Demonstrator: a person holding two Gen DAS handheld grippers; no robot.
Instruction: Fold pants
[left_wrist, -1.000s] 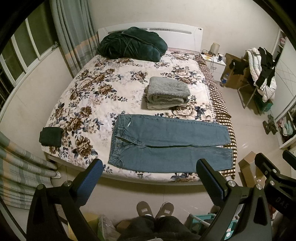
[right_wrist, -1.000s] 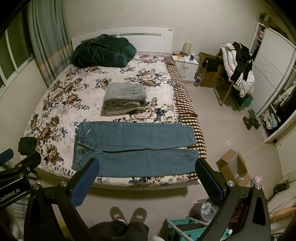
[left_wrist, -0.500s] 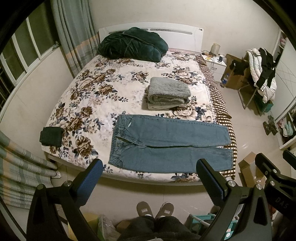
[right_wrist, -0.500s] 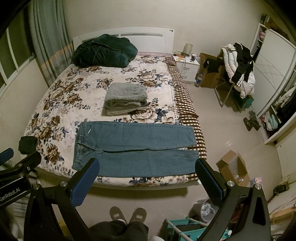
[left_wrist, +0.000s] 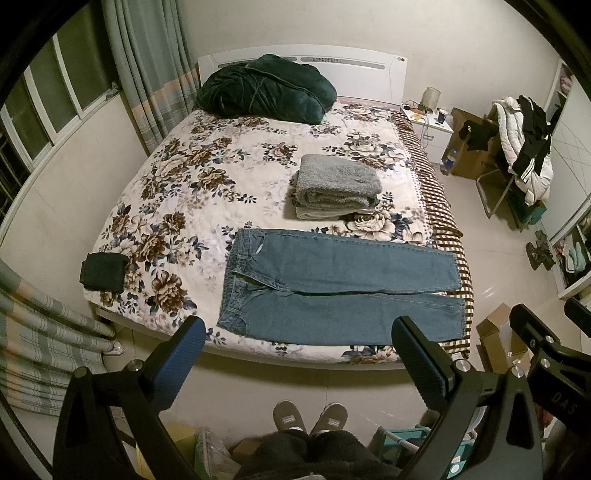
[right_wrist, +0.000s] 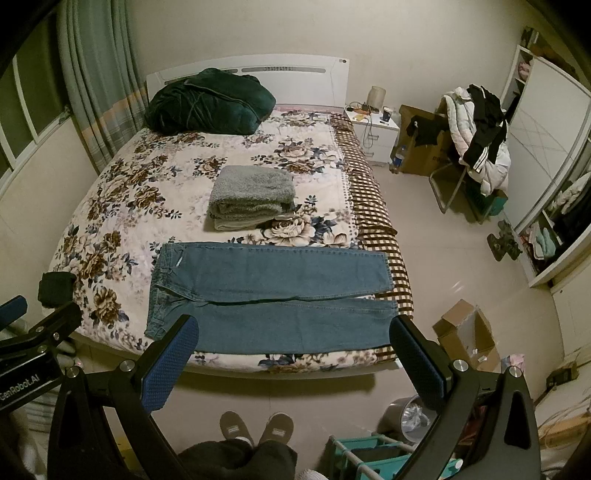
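Note:
Blue jeans (left_wrist: 340, 288) (right_wrist: 269, 295) lie flat along the near edge of a floral bed (left_wrist: 207, 192) (right_wrist: 122, 206), waistband to the left, both legs stretched right over the checkered edge. My left gripper (left_wrist: 297, 343) hangs open above the floor in front of the bed, level with the jeans' near leg, touching nothing. In the right wrist view my right gripper (right_wrist: 293, 341) is likewise open and empty, short of the bed edge. Each gripper's body shows at the side of the other's view.
A folded grey towel stack (left_wrist: 336, 186) (right_wrist: 253, 195) sits behind the jeans. A dark green duvet (left_wrist: 266, 88) lies at the headboard, a small black folded item (left_wrist: 101, 271) at the bed's left corner. A cardboard box (right_wrist: 465, 334), chair with clothes (right_wrist: 476, 136) and slippered feet (left_wrist: 310, 417) occupy the floor.
Both views have shifted very slightly; the jeans and everything on the bed are unmoved, and both grippers stay open.

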